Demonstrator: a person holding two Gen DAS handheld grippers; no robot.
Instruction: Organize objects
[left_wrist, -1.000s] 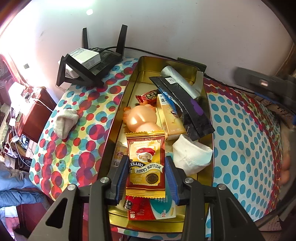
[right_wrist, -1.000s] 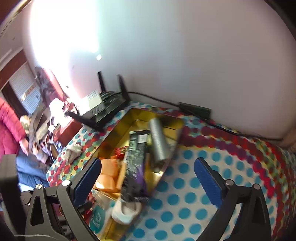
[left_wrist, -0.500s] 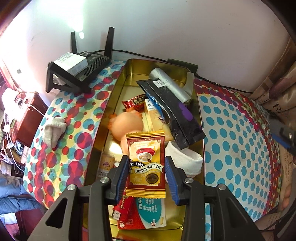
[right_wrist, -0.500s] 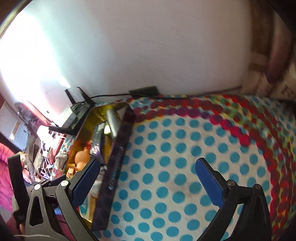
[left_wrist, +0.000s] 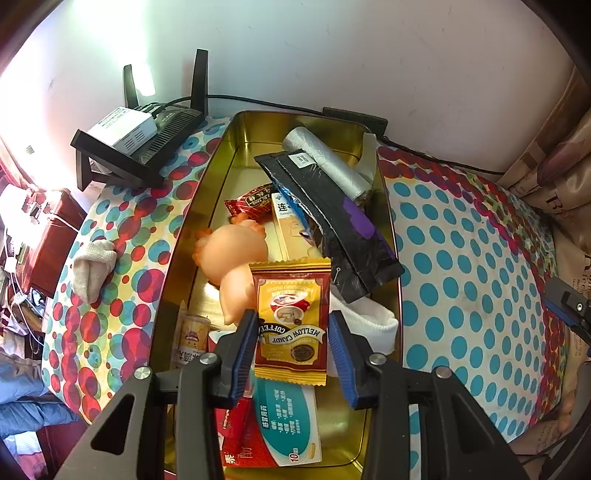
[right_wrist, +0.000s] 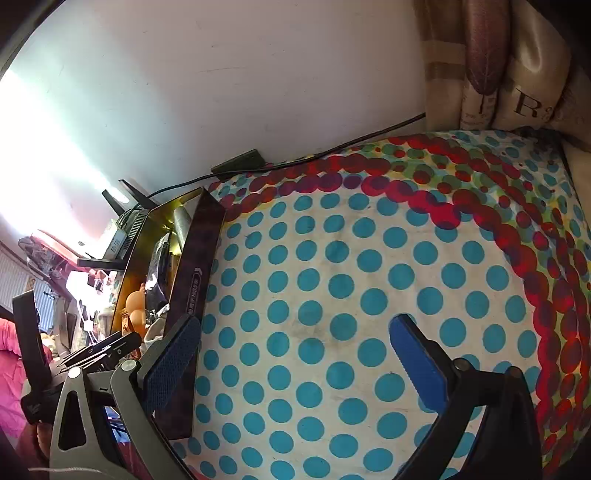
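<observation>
While my right gripper (right_wrist: 295, 362), wide open, has swung off the tin (left_wrist: 236, 177) onto bare cloth (right_wrist: 369, 258), my left gripper (left_wrist: 293, 345) keeps the candy packet (left_wrist: 291, 317) pinched above it: ready to place.

The tin (left_wrist: 236, 158) is gold metal, its inside walls polished and mirror-glossy. The candy packet (left_wrist: 291, 317) is shiny foil-like wrap with crimped ends. A white sock (left_wrist: 90, 267) looks like soft ribbed knit cloth. The doll (left_wrist: 231, 254) is smooth, slightly glossy plastic. The tablecloth (right_wrist: 369, 280) is matt printed fabric, faintly soiled
</observation>
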